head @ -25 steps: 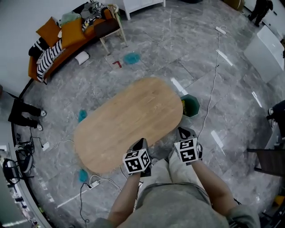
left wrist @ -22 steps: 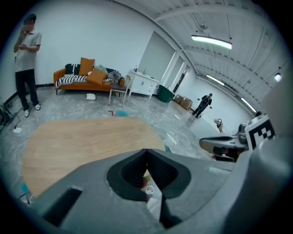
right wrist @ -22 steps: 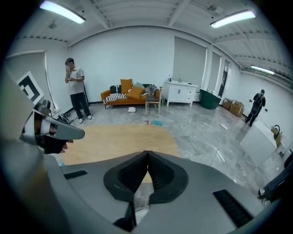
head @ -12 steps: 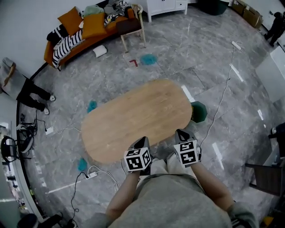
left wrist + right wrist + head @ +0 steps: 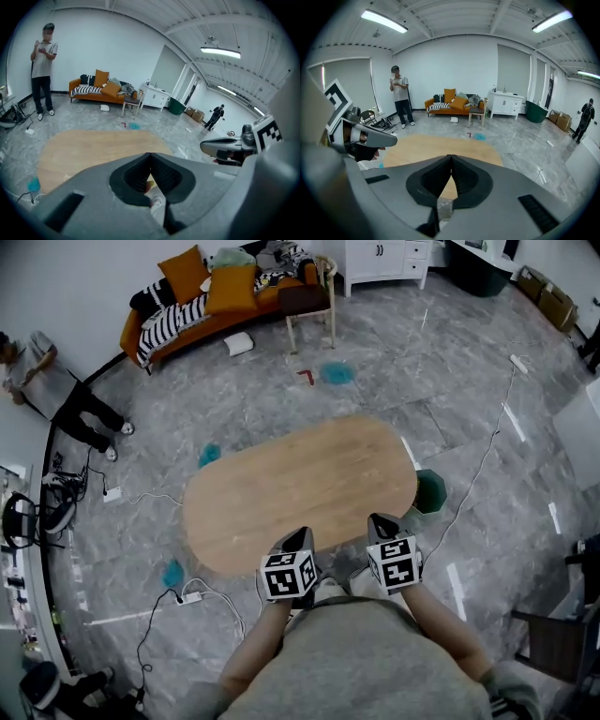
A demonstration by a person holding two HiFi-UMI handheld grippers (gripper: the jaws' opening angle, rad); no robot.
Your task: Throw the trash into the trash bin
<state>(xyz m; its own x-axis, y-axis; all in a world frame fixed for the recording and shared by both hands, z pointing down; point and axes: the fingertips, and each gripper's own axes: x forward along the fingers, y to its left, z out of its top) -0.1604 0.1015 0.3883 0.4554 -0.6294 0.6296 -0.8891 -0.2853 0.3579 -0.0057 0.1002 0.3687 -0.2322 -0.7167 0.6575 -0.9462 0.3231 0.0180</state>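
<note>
A green trash bin (image 5: 430, 490) stands on the floor by the right end of the oval wooden table (image 5: 300, 486). Blue scraps of trash lie on the floor beyond the table (image 5: 337, 373), at its left (image 5: 209, 455) and near its left front (image 5: 173, 573); a red piece (image 5: 306, 377) lies beside the far one. My left gripper (image 5: 302, 536) and right gripper (image 5: 380, 520) hover at the table's near edge, side by side. In the gripper views, the left gripper (image 5: 150, 154) and the right gripper (image 5: 451, 156) have their jaw tips meeting, with nothing between them.
An orange sofa (image 5: 216, 296) with cushions and a wooden chair (image 5: 309, 301) stand at the far wall, next to a white cabinet (image 5: 384, 254). A person (image 5: 56, 395) stands at the left. Cables and a power strip (image 5: 190, 597) run across the grey floor.
The head view has swung: table, bin and sofa have slid rightward and down in the picture. Both grippers stay shut at the table's near edge, slightly higher.
</note>
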